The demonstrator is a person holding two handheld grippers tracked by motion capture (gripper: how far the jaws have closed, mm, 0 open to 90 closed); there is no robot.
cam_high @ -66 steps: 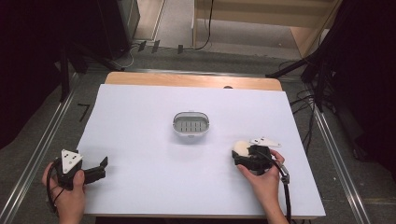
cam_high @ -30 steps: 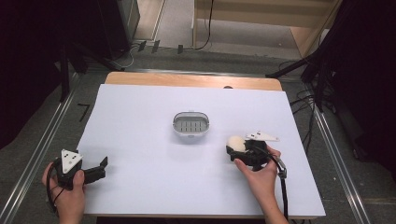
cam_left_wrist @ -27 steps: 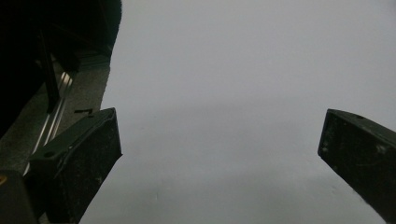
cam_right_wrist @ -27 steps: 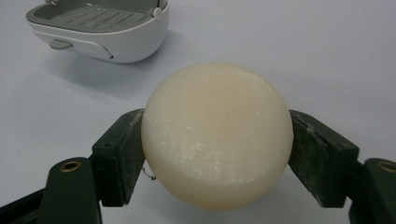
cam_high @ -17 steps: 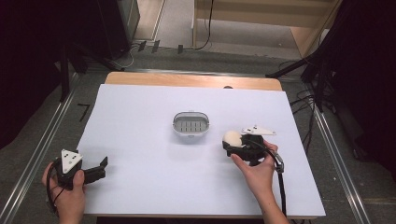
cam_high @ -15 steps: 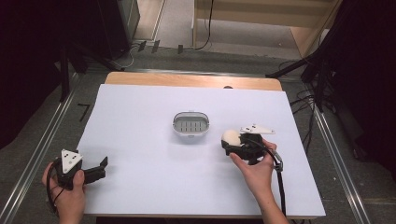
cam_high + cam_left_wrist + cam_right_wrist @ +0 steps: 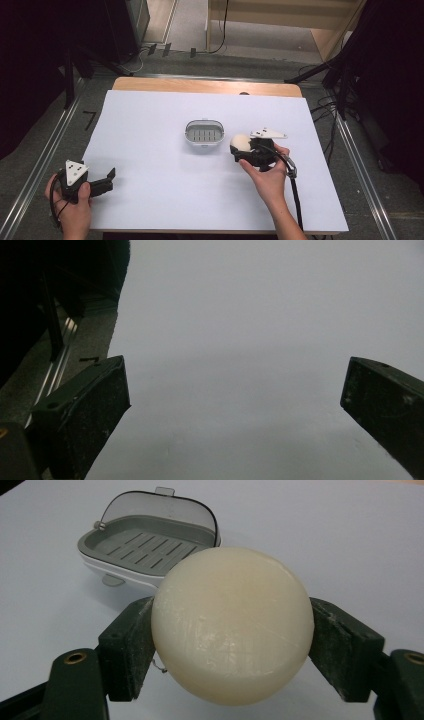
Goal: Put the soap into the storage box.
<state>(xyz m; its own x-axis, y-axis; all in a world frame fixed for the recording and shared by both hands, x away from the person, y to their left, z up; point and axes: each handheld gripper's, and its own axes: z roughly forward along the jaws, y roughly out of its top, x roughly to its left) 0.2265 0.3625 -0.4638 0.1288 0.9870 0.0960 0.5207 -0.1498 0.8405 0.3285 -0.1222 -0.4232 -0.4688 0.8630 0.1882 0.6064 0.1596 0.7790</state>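
Note:
My right gripper (image 7: 242,148) is shut on a round cream-white soap bar (image 7: 240,143) and holds it just right of the grey soap dish (image 7: 204,133) in the middle of the white table. In the right gripper view the soap bar (image 7: 232,625) sits clamped between both black pads, with the open soap dish (image 7: 145,542) and its clear lid behind it at upper left. My left gripper (image 7: 106,180) rests at the table's front left corner, jaws wide apart. The left gripper view looks between its fingers (image 7: 87,410) at bare white surface.
The white table sheet (image 7: 160,200) ends at a wooden strip (image 7: 200,86) along the far edge. Metal rails (image 7: 45,150) run down both sides of the table. Cables lie on the floor (image 7: 325,105) at the right.
My right gripper has carried the soap bar left and away from me, rising a little, toward the soap dish. The left gripper has stayed put.

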